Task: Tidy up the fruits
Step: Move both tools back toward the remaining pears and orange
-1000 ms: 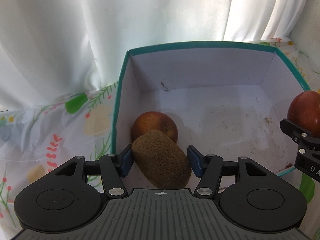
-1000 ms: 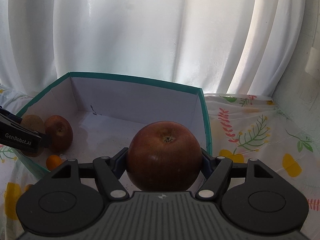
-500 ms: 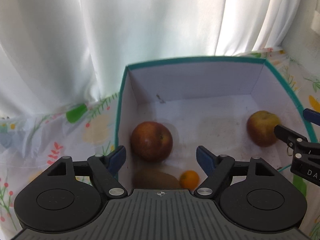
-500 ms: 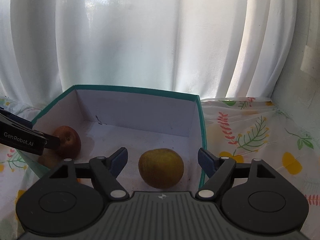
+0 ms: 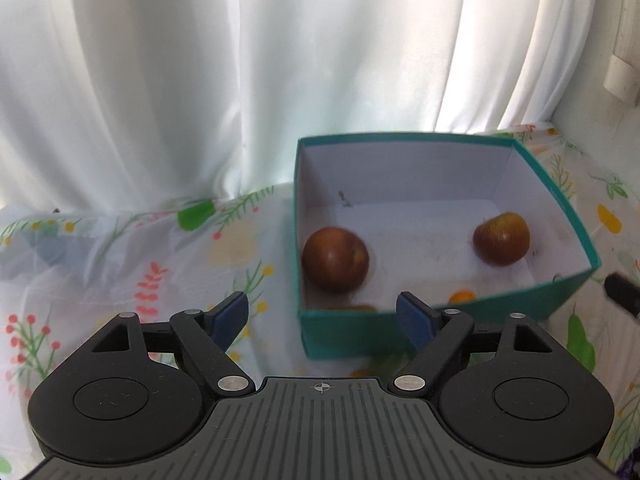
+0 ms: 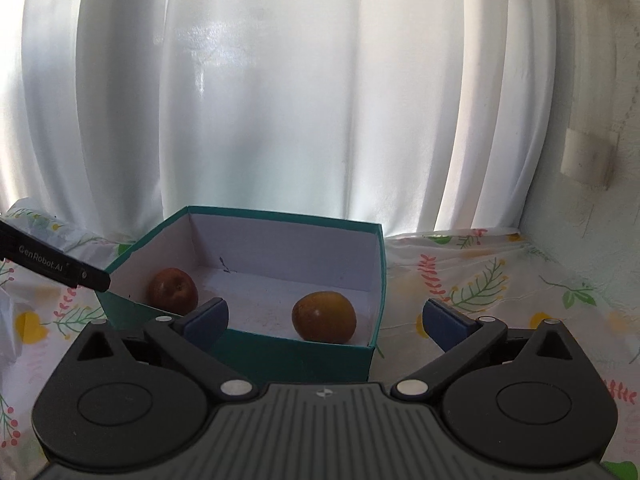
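A teal box [image 5: 420, 326] with a white inside stands on the flowered cloth. In it lie a dark red apple [image 5: 335, 260] at the left and a second apple [image 5: 501, 239] at the right; a small orange fruit [image 5: 462, 296] and the top of a kiwi [image 5: 354, 307] peek over the near wall. My left gripper [image 5: 322, 314] hangs before the box, its jaws still opening, with nothing between them. My right gripper [image 6: 325, 318] is also back from the box [image 6: 296, 356], jaws opening wide and empty; both apples [image 6: 174, 290] [image 6: 324, 317] show there.
White curtains [image 5: 280, 80] hang close behind the box. The flowered cloth [image 5: 120, 260] spreads left and right of it. A wall [image 6: 592, 140] rises at the right. The left gripper's finger [image 6: 56, 268] shows at the left edge of the right wrist view.
Both grippers let go: the kiwi and the apple now lie in the box. Both have opened and pulled back and up from the box.
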Demonstrator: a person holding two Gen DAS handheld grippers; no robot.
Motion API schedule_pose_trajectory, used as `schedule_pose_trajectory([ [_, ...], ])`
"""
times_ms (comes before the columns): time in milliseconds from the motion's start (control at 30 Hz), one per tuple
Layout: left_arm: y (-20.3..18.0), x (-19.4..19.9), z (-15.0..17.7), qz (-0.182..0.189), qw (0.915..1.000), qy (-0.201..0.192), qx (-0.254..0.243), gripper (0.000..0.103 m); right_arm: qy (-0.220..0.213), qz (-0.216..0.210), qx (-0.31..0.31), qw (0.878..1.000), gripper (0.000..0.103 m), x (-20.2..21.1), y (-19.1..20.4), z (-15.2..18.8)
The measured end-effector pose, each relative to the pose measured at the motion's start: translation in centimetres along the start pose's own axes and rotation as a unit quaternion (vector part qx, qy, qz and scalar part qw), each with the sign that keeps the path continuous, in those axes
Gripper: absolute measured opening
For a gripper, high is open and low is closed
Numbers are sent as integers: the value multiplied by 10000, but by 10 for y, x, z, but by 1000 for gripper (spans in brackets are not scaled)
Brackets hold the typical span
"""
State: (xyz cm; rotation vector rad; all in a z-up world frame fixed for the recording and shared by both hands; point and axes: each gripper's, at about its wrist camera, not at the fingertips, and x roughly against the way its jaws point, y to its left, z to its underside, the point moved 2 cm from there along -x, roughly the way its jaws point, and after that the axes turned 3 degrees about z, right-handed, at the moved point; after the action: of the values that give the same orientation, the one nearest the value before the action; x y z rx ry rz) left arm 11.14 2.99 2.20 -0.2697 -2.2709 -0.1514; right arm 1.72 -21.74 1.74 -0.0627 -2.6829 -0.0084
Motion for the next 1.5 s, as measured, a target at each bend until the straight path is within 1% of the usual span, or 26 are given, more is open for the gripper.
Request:
schedule_pose_trajectory([
  [67, 1, 6, 13, 21, 10000, 18, -20, 86, -117, -85, 25, 9999, 103, 11, 1, 3],
  [133, 1, 9, 24, 83, 9999, 96, 8, 86, -51, -151, -32, 9999, 103, 16, 2, 7],
  [200, 0, 12, 37, 165, 9997, 181, 19, 86, 315, -223, -125, 9992, 103, 11, 2, 14],
  [267, -4, 13, 49, 233, 9993, 280, 20, 86, 720, -100, -197, 9972, 103, 6, 2, 27],
  [300, -6, 14, 55, 273, 9991, 320, -5, 86, 873, -84, -193, 9960, 103, 4, 3, 32],
  [333, -9, 15, 61, 297, 9989, 366, -33, 86, 924, -88, -177, 9955, 103, 7, 4, 38],
  [400, -15, 16, 71, 331, 9983, 460, -125, 86, 820, -102, -121, 9965, 103, 17, 8, 46],
  [500, -19, 18, 85, 337, 9973, 607, -231, 86, 468, -104, 49, 9988, 103, 35, 16, 54],
  [533, -19, 18, 88, 339, 9971, 645, -229, 86, 502, -131, 145, 9985, 103, 38, 21, 56],
  [600, -20, 18, 95, 352, 9965, 729, -201, 86, 743, -297, 264, 9964, 103, 39, 30, 65],
  [667, -20, 18, 100, 374, 9961, 778, -184, 86, 899, -533, 273, 9942, 103, 40, 38, 73],
  [767, -22, 19, 107, 421, 9954, 838, -207, 86, 1108, -693, 245, 9911, 103, 43, 43, 82],
  [967, -29, 19, 119, 534, 9932, 990, -299, 86, 1356, -645, 234, 9884, 103, 43, 45, 87],
  [1167, -42, 19, 129, 720, 9896, 1087, -607, 86, 1528, -721, 391, 9849, 103, 42, 51, 93],
  [1267, -48, 19, 135, 822, 9874, 1112, -772, 86, 1530, -704, 435, 9848, 102, 42, 52, 93],
  [1333, -52, 20, 138, 952, 9850, 1111, -909, 86, 1552, -723, 416, 9844, 98, 40, 50, 92],
  [1400, -57, 18, 141, 1000, 9833, 1120, -1028, 86, 1603, -758, 375, 9834, 95, 38, 48, 93],
  [1500, -62, 13, 145, 1053, 9804, 1218, -1132, 86, 1658, -767, 415, 9823, 95, 35, 48, 93],
])
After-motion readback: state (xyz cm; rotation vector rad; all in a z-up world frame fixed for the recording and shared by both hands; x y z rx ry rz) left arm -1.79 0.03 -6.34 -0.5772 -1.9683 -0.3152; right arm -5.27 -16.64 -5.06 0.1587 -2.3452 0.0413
